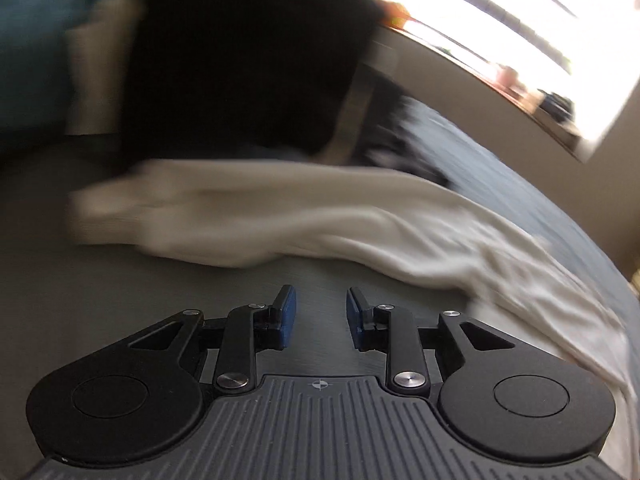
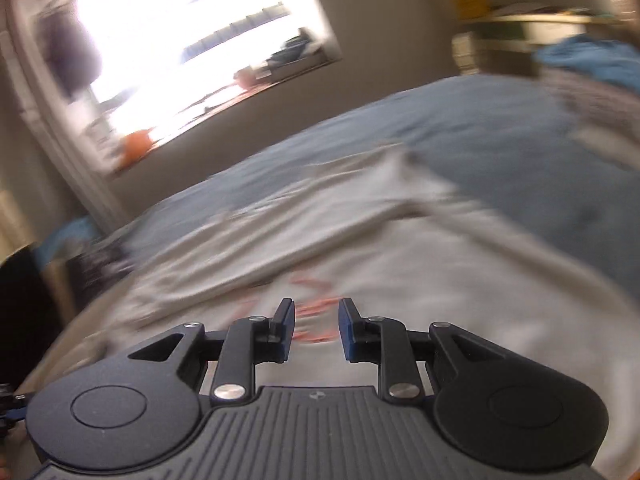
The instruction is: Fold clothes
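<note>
With the crumpled white cotton garment lying spread on the grey-blue bed cover, the left gripper and right gripper, both slightly open and empty, should each pinch 1 hem corner before folding.

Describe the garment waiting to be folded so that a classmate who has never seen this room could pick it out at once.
Start from the bed with the grey-blue cover below the bright window. Spread across that cover lies a white garment, loose and rumpled. A red print on its cloth sets it apart from the blue clothes heaped at the bed's far end.
</note>
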Motion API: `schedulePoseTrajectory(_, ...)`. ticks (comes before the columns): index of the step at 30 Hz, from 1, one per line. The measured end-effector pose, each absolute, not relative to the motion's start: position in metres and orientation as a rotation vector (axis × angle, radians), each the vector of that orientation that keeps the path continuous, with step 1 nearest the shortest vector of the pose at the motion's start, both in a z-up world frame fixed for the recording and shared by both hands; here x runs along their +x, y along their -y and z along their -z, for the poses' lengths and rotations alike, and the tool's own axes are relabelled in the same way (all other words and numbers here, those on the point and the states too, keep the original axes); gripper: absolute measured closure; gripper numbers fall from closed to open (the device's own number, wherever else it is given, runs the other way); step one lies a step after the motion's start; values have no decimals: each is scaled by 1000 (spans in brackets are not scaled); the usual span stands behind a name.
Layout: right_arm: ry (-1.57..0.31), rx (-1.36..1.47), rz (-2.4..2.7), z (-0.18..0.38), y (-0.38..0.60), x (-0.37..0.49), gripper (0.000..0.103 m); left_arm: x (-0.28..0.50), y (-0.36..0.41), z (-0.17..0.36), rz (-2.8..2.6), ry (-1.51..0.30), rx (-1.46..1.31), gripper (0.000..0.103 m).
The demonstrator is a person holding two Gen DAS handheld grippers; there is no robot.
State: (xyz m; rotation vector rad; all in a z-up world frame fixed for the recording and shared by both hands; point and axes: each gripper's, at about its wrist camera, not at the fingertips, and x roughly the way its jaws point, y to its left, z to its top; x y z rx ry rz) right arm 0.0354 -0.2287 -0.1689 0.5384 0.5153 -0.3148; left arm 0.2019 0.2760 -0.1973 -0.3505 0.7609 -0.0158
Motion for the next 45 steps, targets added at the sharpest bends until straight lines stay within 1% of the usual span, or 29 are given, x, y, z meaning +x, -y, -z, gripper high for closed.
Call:
schedulePoseTrajectory(4,-525,577,193,166,201,64,78,199,-312,199,-182,-727,-345,68)
schedulePoseTrajectory(7,-526,609,116,163,183,77,78,205,-340,204,-290,-726,-391,66)
schedulePoseTrajectory(9,-533,626,87,161,173,78,77,211,-355,207,-330,-711,-418,60)
schedulePoseTrajectory(11,-544,626,67,159,168,77,77,218,-368,211,-371,-688,-407,51)
schedulePoseTrajectory(12,-550,621,67,159,166,76,77,224,-370,213,-376,-686,-384,49)
schedulePoseTrajectory(18,-574,661,92,165,168,68,77,251,-382,225,-347,-680,-331,50)
schedulePoseTrajectory(19,-579,667,97,167,168,68,77,252,-382,225,-334,-671,-326,55)
schedulePoseTrajectory(20,-585,672,103,169,168,67,77,254,-382,225,-320,-661,-321,80)
schedulePoseTrajectory(21,-587,671,106,170,168,67,77,256,-383,225,-306,-652,-316,92)
schedulePoseTrajectory(22,-589,667,108,170,167,67,77,256,-382,223,-294,-647,-310,102)
schedulePoseTrajectory(24,-591,657,114,171,166,65,77,253,-377,213,-261,-641,-306,103)
schedulePoseTrajectory(29,-594,660,127,173,169,64,77,231,-348,163,-18,-552,-395,103)
schedulePoseTrajectory(33,-582,667,132,172,173,62,77,213,-308,120,151,-419,-266,103)
schedulePoseTrajectory(36,-565,666,135,169,176,57,76,217,-313,121,82,-447,-183,102)
schedulePoseTrajectory(39,-559,699,111,170,180,59,76,230,-334,143,-6,-581,-132,93)
schedulePoseTrajectory(41,-586,725,38,170,174,75,74,240,-351,164,-57,-686,-112,60)
schedulePoseTrajectory(43,-643,690,-68,167,154,106,69,247,-359,183,-112,-732,-59,53)
schedulePoseTrajectory(44,-672,663,-118,165,142,123,63,247,-360,188,-133,-737,-31,47)
schedulePoseTrajectory(45,-691,631,-177,164,126,138,60,248,-361,193,-148,-742,-11,45)
